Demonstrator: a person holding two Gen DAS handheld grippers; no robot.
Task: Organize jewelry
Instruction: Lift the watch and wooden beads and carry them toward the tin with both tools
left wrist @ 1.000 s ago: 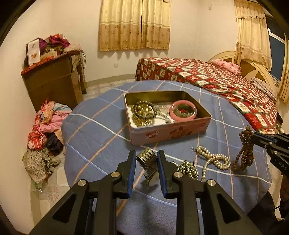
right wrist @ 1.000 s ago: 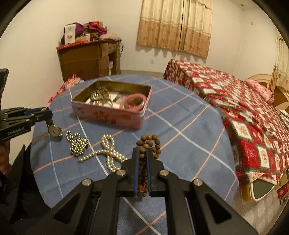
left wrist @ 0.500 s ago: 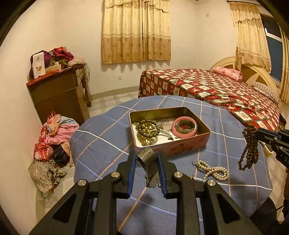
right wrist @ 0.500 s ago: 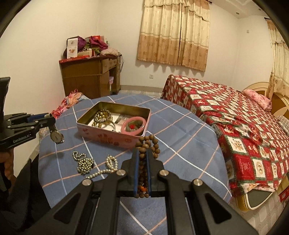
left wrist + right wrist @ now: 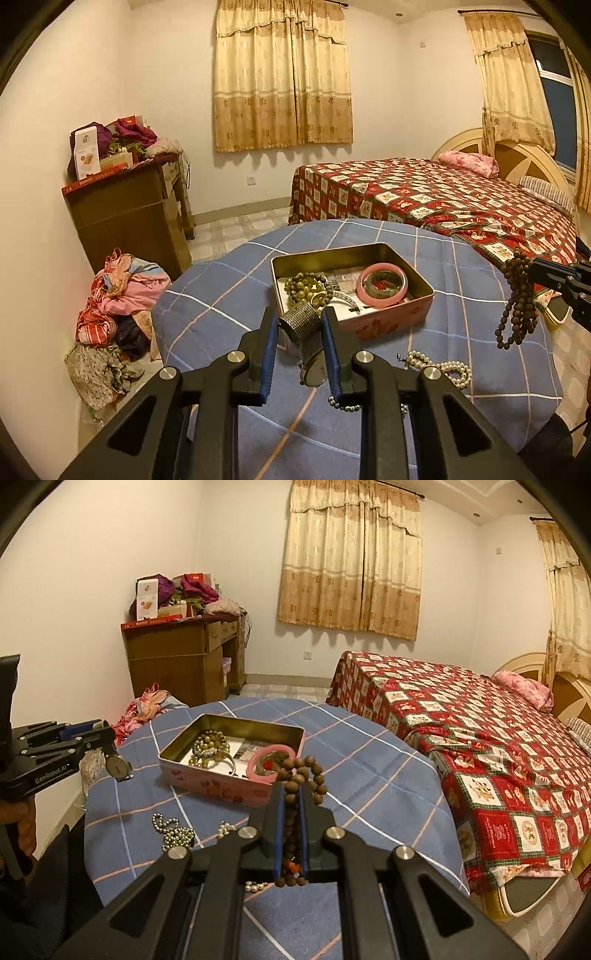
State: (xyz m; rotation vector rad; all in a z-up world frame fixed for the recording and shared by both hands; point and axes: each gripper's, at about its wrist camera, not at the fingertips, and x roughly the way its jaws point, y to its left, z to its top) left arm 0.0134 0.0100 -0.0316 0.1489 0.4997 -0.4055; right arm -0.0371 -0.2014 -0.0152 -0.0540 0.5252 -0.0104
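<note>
A pink tin box point(image 5: 391, 317) point(image 5: 221, 786) stands open on the blue checked table. It holds green bead bracelets point(image 5: 306, 286), a silver bangle and a pink bangle point(image 5: 382, 286) point(image 5: 271, 762). My left gripper point(image 5: 300, 325) is shut on a mesh-band wristwatch point(image 5: 303, 328) and holds it above the table, near the box's front left; the watch face shows in the right wrist view point(image 5: 117, 767). My right gripper point(image 5: 291, 797) is shut on a brown wooden bead string point(image 5: 299, 775) point(image 5: 517, 299), lifted right of the box. A pearl strand point(image 5: 443, 365) and a silver bead chain point(image 5: 173, 830) lie on the table.
The round table point(image 5: 480, 288) drops off on all sides. A bed with a red patchwork cover point(image 5: 480, 731) is to the right. A wooden cabinet point(image 5: 133, 214) and a pile of clothes point(image 5: 118, 295) on the floor are to the left.
Both grippers have risen from the table with their jewelry and moved closer to the tin box. The brown beads, earlier partly resting on the table, now hang free.
</note>
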